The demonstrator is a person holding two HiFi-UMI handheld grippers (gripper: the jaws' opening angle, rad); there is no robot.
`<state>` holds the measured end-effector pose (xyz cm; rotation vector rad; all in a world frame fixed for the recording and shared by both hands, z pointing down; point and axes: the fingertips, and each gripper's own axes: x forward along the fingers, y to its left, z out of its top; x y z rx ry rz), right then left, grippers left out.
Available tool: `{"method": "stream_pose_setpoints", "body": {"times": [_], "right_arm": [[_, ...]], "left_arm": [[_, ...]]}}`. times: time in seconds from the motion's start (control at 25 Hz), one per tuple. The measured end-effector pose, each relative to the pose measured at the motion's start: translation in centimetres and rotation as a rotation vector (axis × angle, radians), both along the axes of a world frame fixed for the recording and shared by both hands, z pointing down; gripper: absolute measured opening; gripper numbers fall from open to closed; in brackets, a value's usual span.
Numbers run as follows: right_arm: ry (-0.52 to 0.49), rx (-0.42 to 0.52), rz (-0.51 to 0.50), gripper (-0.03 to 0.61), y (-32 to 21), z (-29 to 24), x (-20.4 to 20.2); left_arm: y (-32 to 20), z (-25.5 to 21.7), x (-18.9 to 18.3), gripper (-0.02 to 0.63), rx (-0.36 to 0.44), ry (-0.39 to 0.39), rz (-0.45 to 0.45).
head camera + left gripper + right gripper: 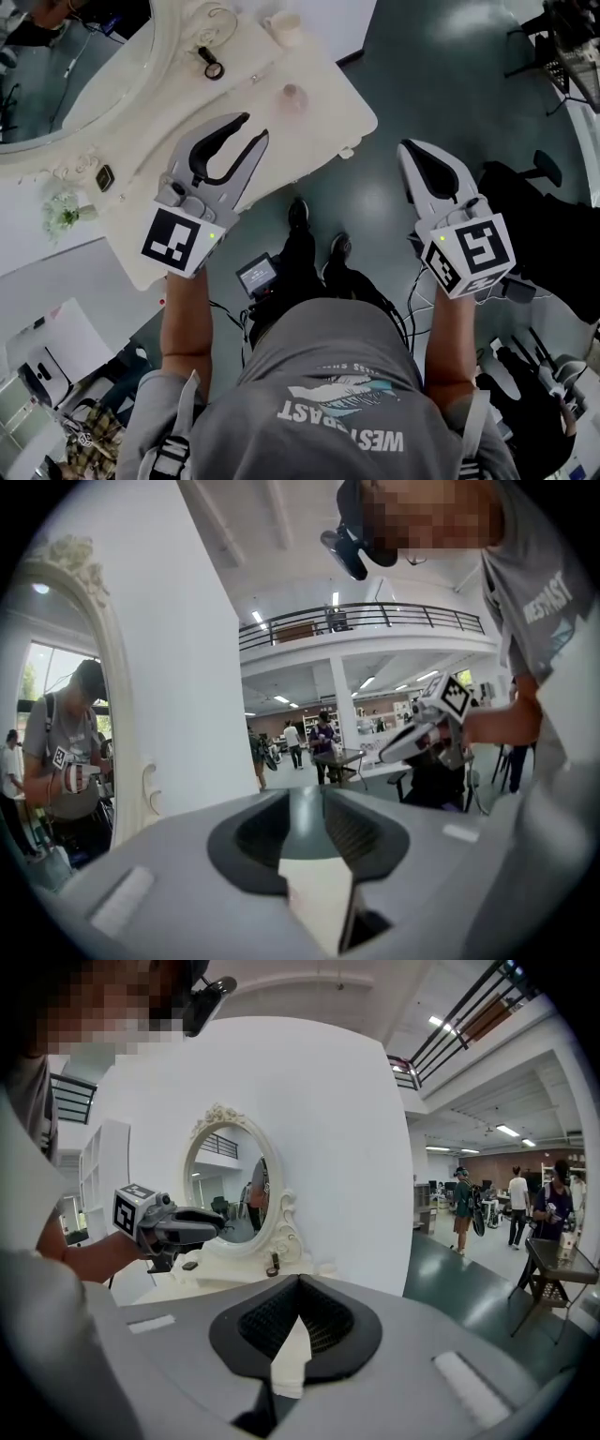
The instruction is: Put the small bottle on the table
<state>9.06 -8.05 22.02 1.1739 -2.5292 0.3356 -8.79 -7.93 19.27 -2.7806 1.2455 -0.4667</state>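
A small pale pink bottle (pixel 292 94) stands on the white dressing table (pixel 328 122), near its right end. My left gripper (pixel 255 127) hovers over the table's front half, left of and nearer than the bottle. Its jaws stand a little apart with nothing between them. My right gripper (pixel 408 150) hangs over the green floor to the right of the table, shut and empty. In its own view the left gripper (pixel 309 794) points past a white wall. The right gripper (pixel 298 1281) faces the table, and the left gripper (pixel 220 1222) shows above it.
An oval mirror (pixel 94 66) in an ornate white frame backs the table. On the table lie a black ringed item (pixel 211 64), a cream jar (pixel 281 23), a small dark box (pixel 104 177) and flowers (pixel 61 211). A black office chair (pixel 539 169) stands at right.
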Motion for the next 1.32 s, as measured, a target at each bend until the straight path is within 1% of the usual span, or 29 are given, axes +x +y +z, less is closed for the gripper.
{"method": "stream_pose_setpoints", "body": {"times": [0.24,0.48,0.6,0.88,1.32], "right_arm": [[0.0,0.054,-0.04,0.001,2.6,-3.5,0.6],[0.004,0.111,-0.069,0.0,5.7,-6.1,1.4],[0.001,0.127,-0.083,0.0,7.3,-7.0,1.6],[-0.008,0.156,-0.102,0.0,10.1,-7.9,2.2],[-0.007,0.157,-0.101,0.0,13.1,-8.1,3.0]], "left_arm": [[4.5,-4.2,1.7,0.106,0.034,-0.009,0.009],[8.9,-6.6,3.0,0.101,0.074,-0.014,0.003],[10.9,-7.2,3.2,0.1,0.075,-0.014,-0.007],[13.9,-7.5,3.5,0.098,0.069,0.028,-0.051],[16.6,-7.8,3.7,0.098,0.076,0.031,-0.066]]}}
